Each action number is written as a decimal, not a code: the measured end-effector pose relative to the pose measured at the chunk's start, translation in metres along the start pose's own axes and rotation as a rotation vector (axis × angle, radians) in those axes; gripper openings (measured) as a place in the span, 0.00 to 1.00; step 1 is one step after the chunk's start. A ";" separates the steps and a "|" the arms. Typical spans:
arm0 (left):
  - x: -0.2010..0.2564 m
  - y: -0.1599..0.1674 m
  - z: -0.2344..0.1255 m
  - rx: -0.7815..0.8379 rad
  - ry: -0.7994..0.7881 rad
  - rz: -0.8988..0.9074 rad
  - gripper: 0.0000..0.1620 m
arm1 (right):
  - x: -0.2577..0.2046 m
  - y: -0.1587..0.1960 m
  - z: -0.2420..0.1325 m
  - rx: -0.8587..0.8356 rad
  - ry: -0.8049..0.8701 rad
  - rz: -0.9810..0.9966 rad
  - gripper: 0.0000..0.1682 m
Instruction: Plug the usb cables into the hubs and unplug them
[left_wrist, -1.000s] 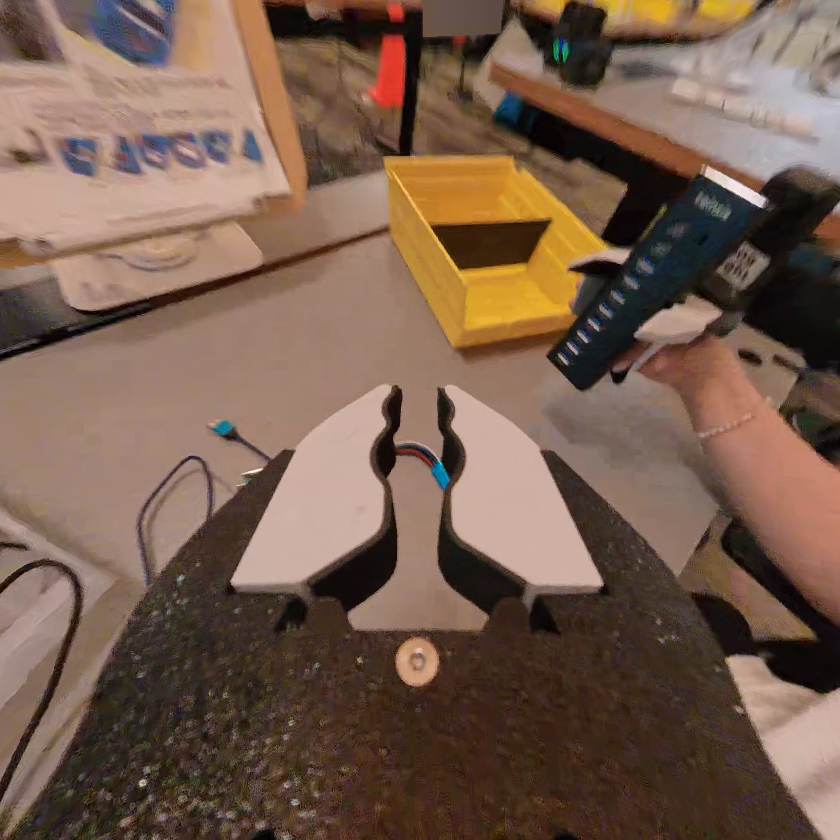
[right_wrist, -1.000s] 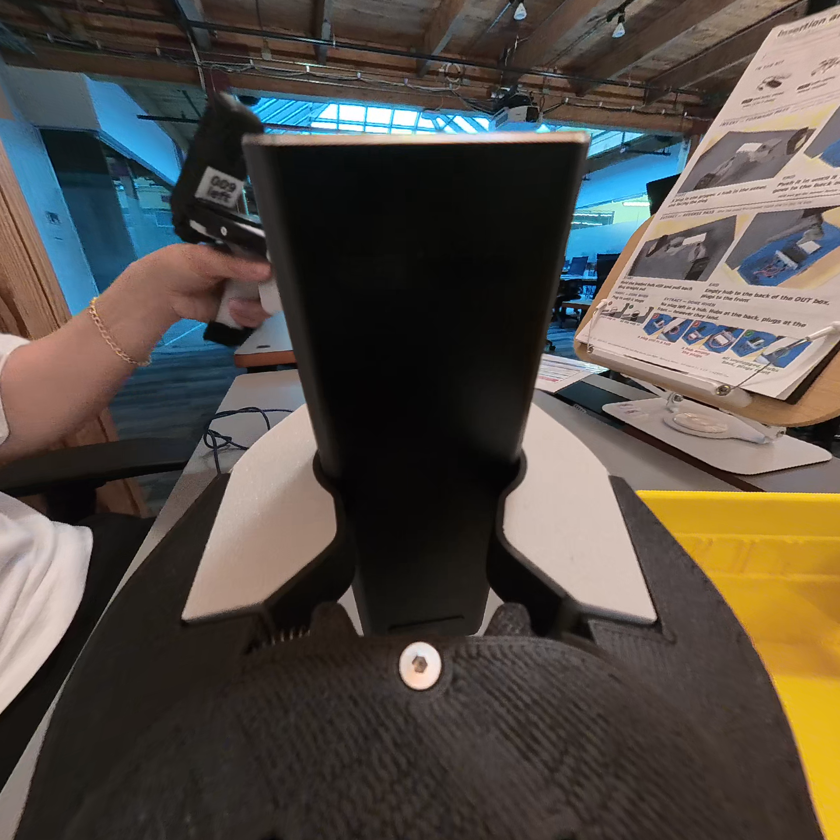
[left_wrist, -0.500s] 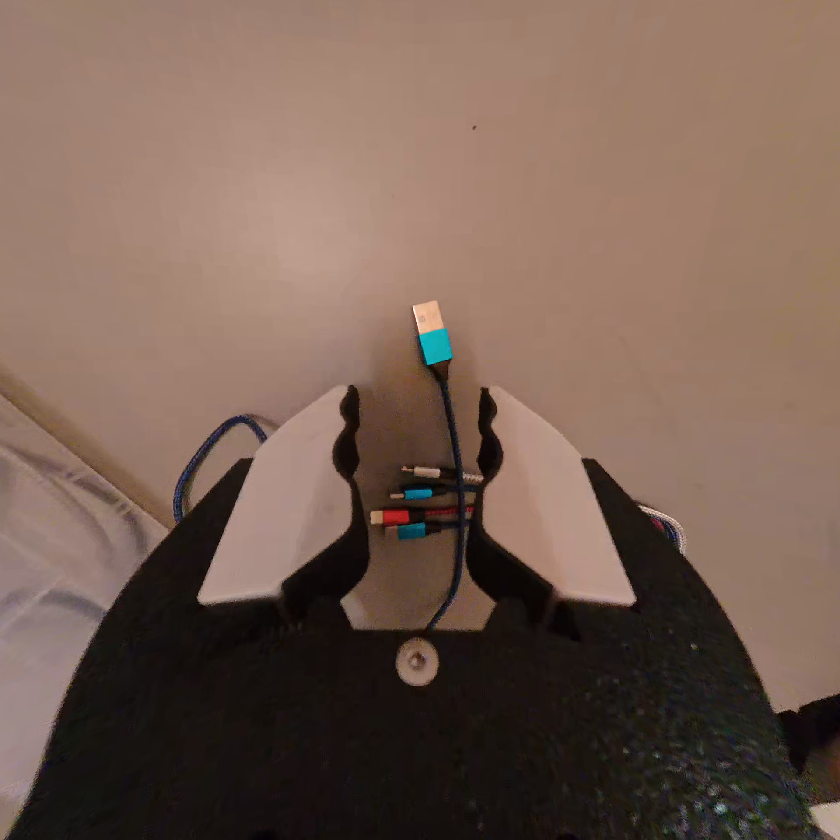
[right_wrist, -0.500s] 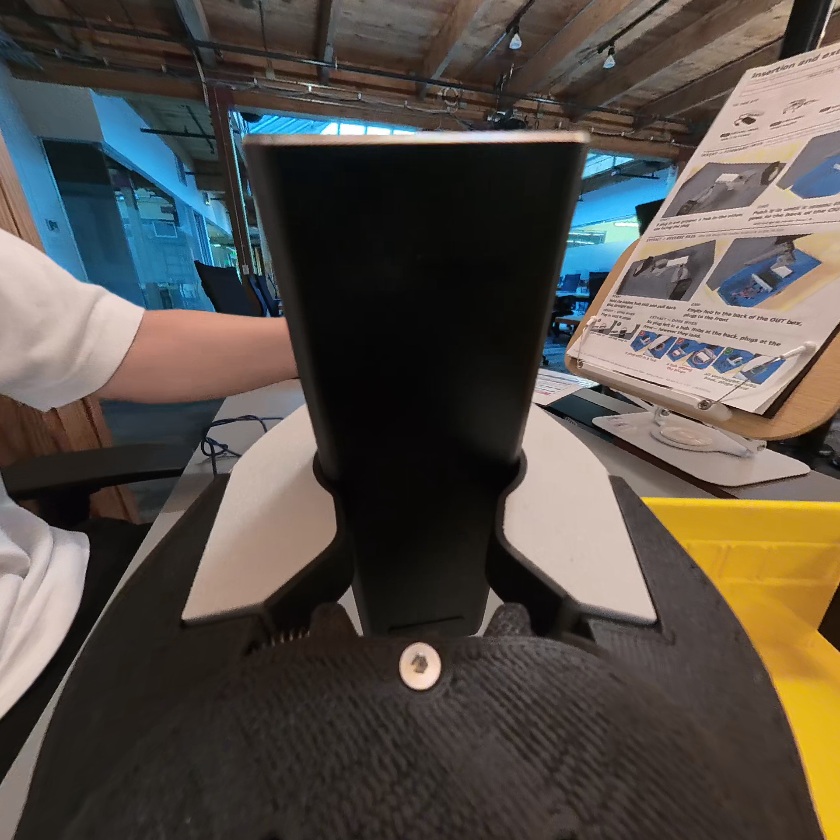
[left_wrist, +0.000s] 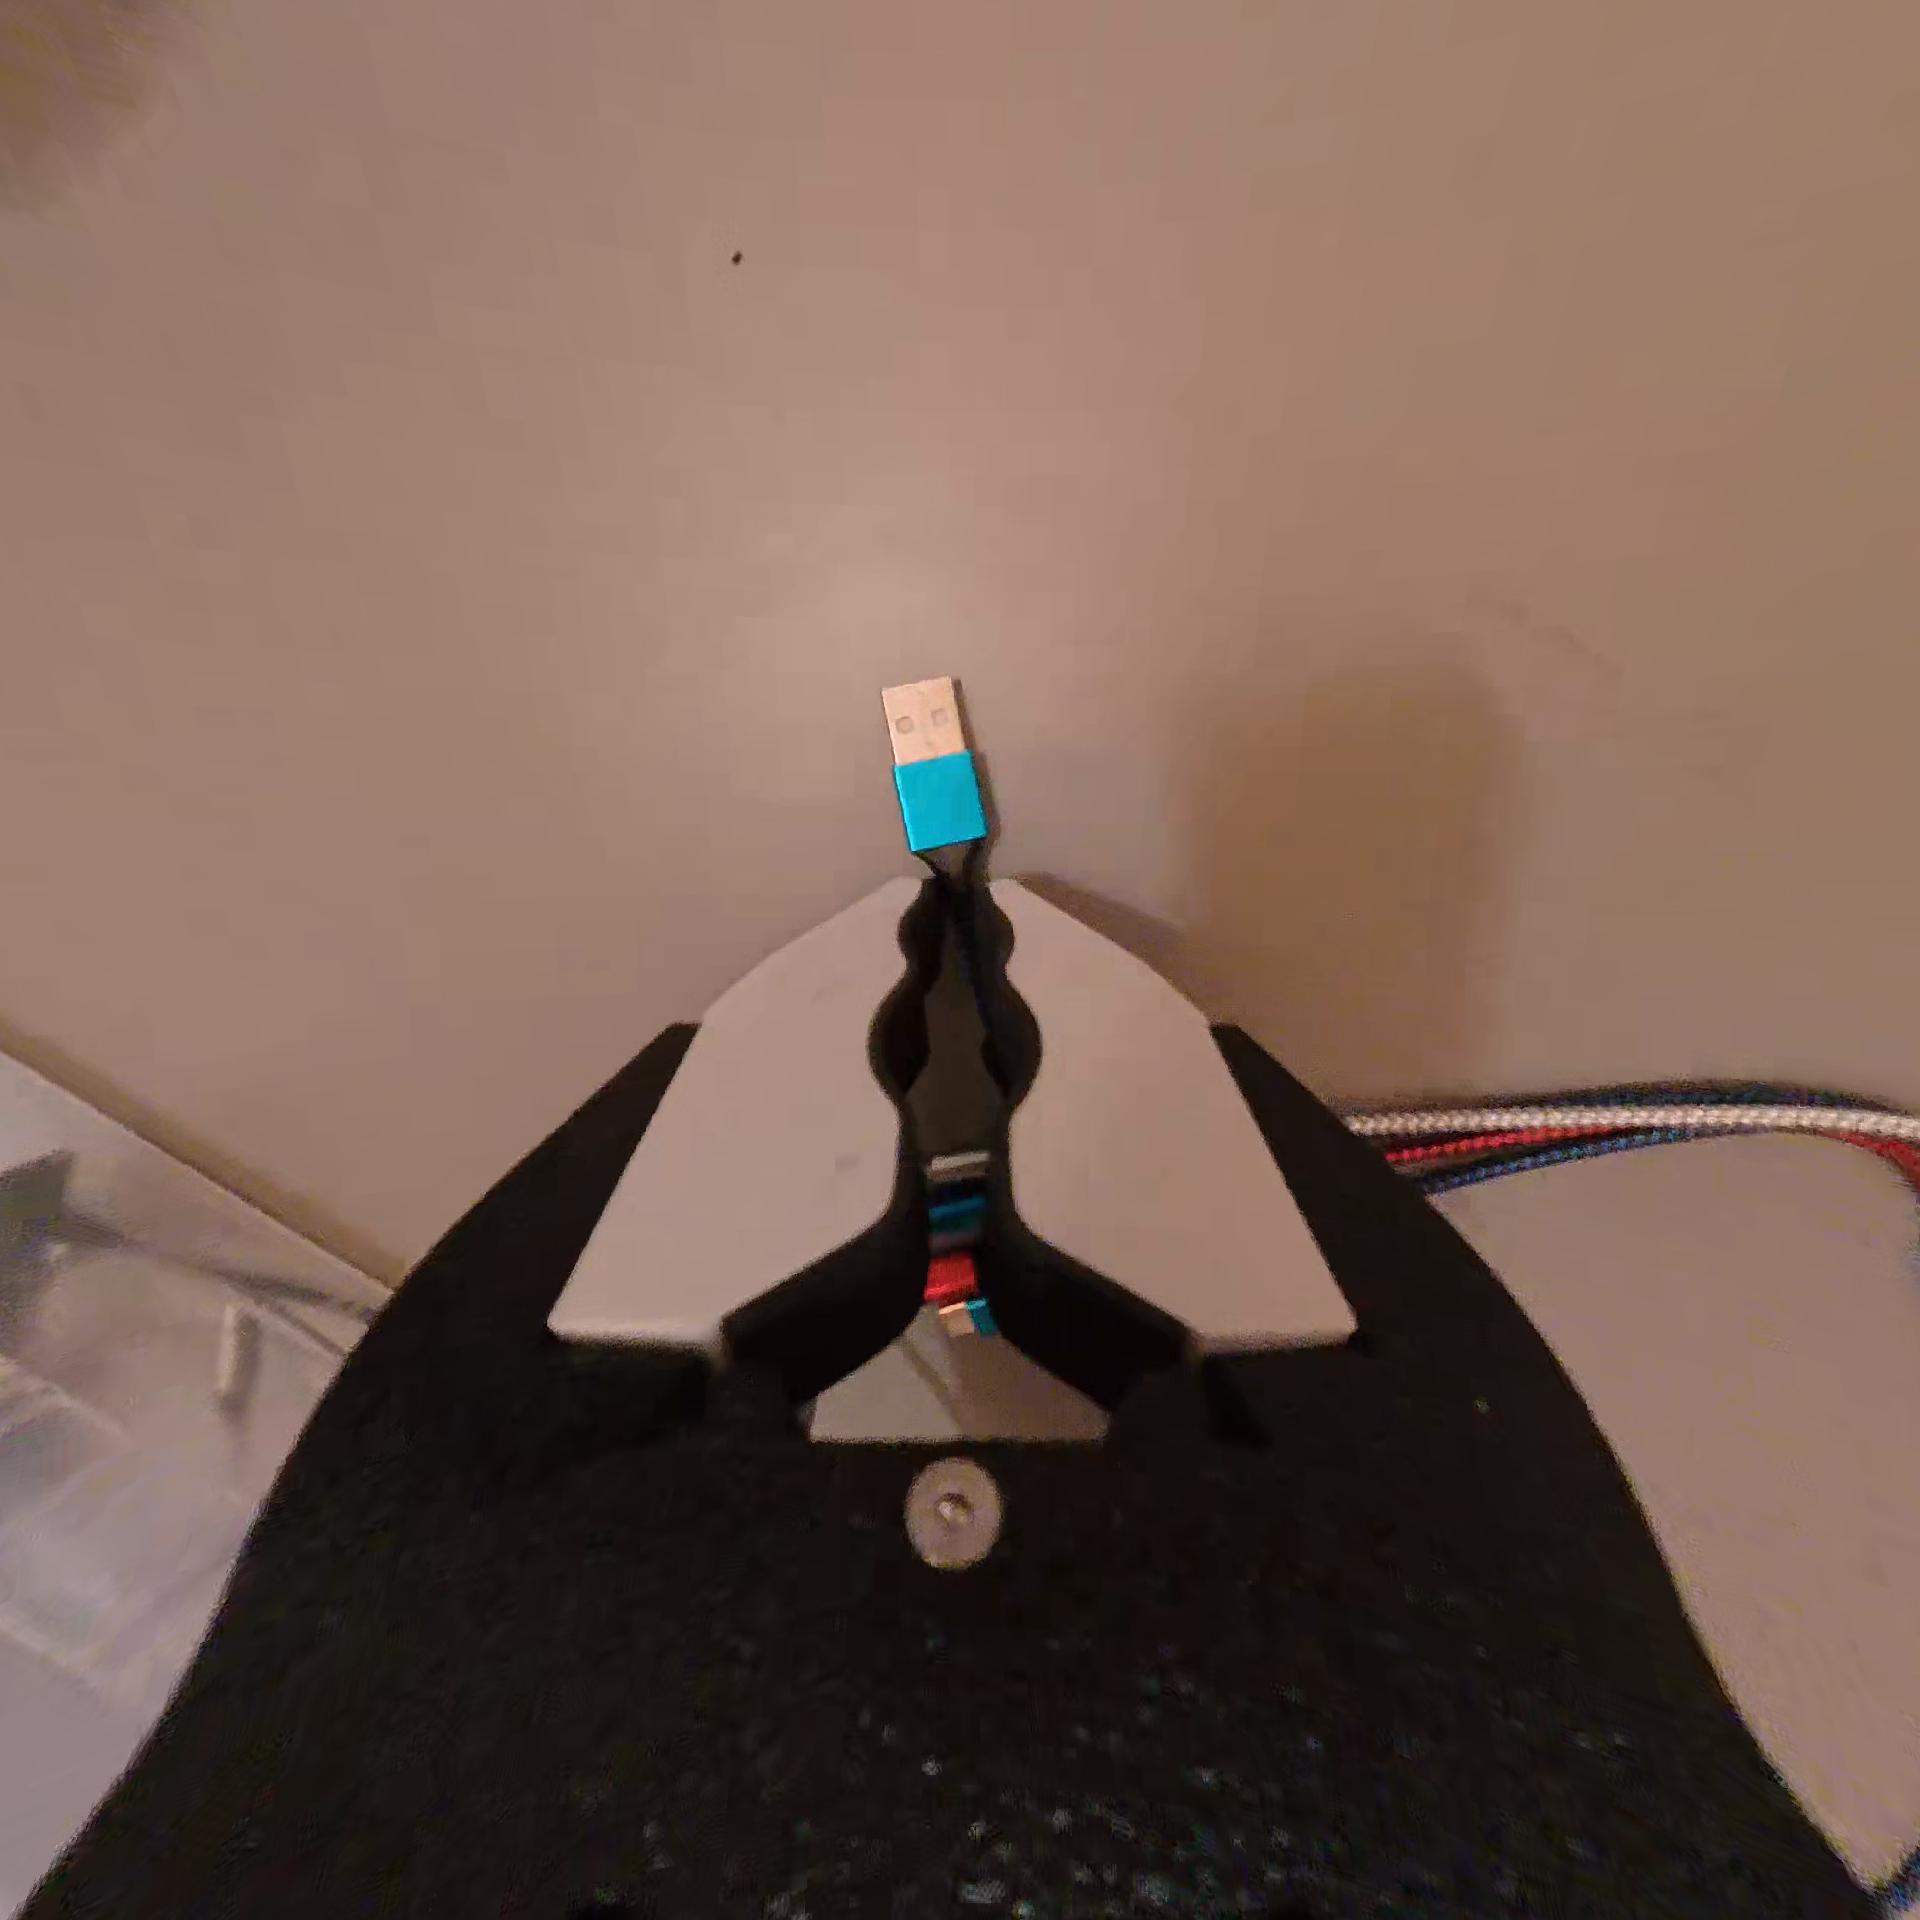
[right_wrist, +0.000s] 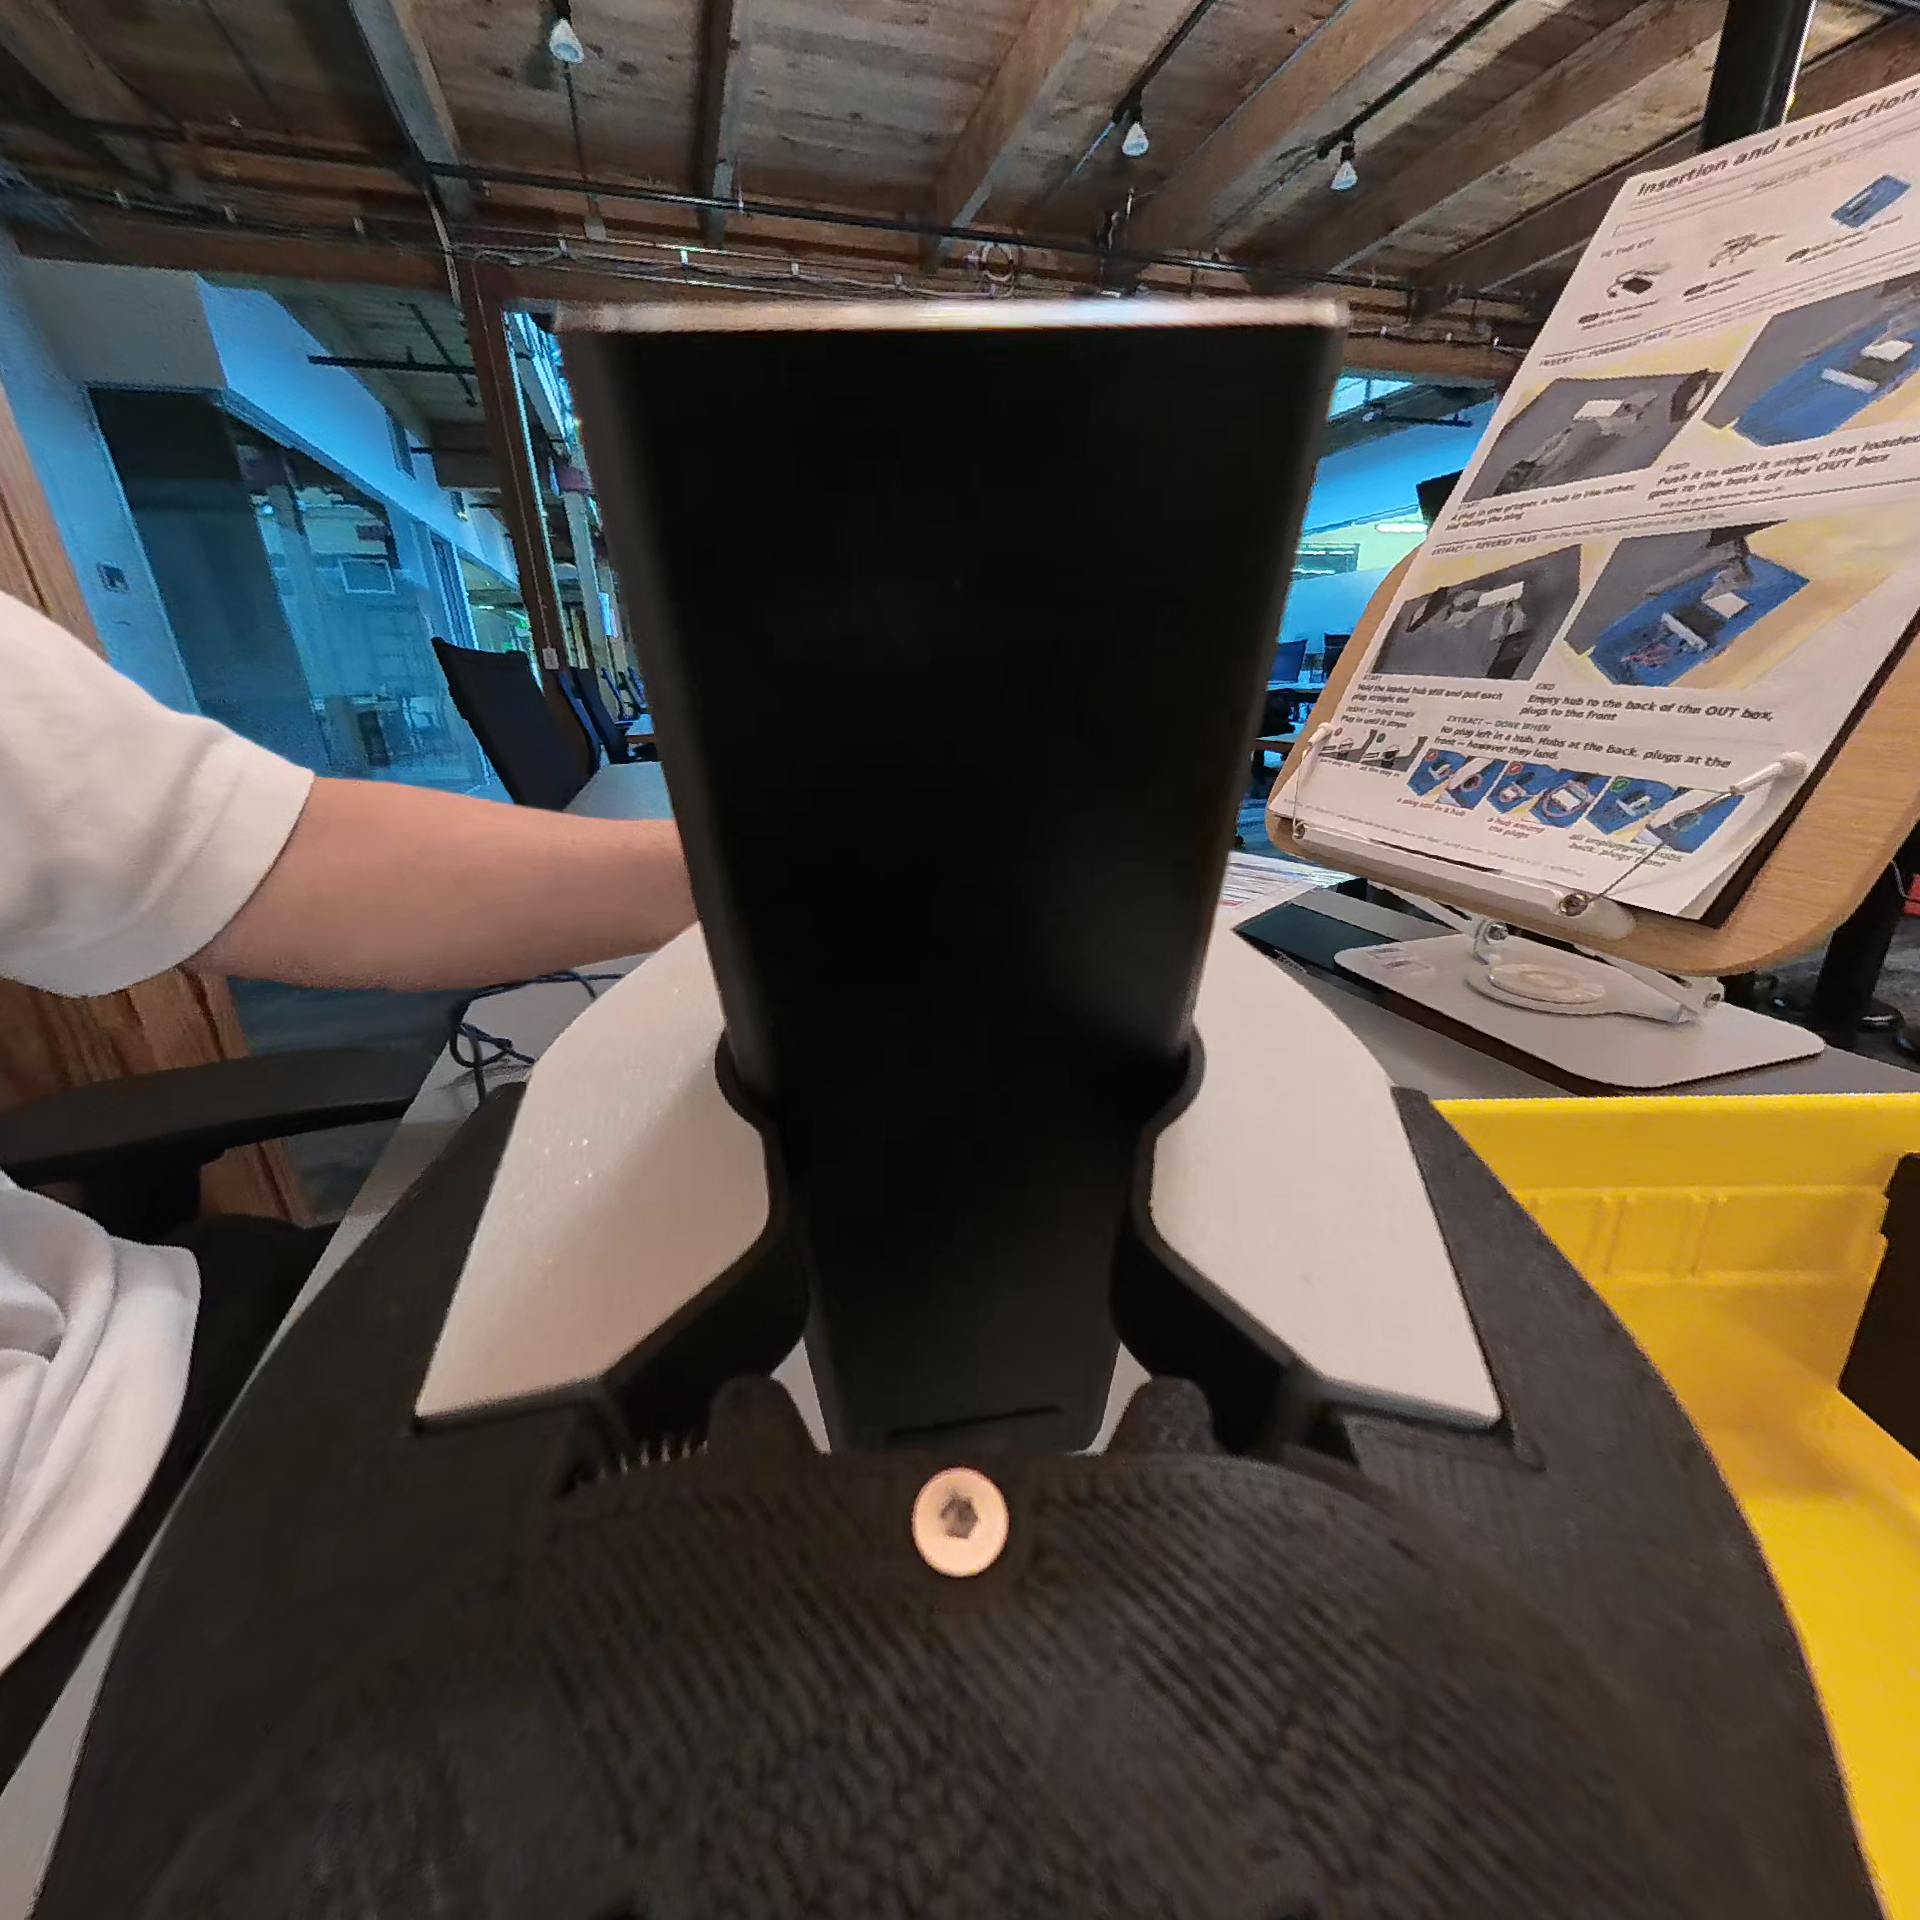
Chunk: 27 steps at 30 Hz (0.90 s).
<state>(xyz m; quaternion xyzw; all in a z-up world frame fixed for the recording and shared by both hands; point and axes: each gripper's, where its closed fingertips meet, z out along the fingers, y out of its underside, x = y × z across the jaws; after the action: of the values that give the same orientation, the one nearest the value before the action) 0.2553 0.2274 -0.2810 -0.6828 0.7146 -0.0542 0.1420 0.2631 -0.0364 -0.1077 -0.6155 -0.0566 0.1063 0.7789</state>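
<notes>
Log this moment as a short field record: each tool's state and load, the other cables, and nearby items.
left tool: shut on the cable just behind the blue USB-A plug
plug: sticks out past the tips, over the table
right tool: shut on black USB hub, held upright
other cables: braided bundle at right
nearby: yellow bin, instruction sheet on stand

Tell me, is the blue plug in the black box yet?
Not yet. Done: the right gripper is shut on the tall black USB hub, and the left gripper pinches the dark braided cable just behind its turquoise USB plug. Left: lifting it off the grey table, plugging in, then unplugging.
</notes>
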 end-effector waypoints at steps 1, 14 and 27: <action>0.001 -0.001 0.000 0.024 -0.002 0.068 0.03 | 0.000 0.000 0.001 0.000 -0.003 0.009 0.44; 0.105 -0.006 -0.123 0.388 0.414 0.554 0.02 | -0.017 0.029 0.033 -0.058 -0.140 0.058 0.44; 0.179 0.039 -0.165 0.315 0.546 0.736 0.02 | -0.048 0.063 0.059 -0.051 -0.346 0.121 0.44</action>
<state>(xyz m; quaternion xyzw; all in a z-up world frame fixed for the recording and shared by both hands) 0.1674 0.0329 -0.1573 -0.3158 0.9030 -0.2850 0.0606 0.1973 0.0215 -0.1526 -0.6099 -0.1555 0.2559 0.7337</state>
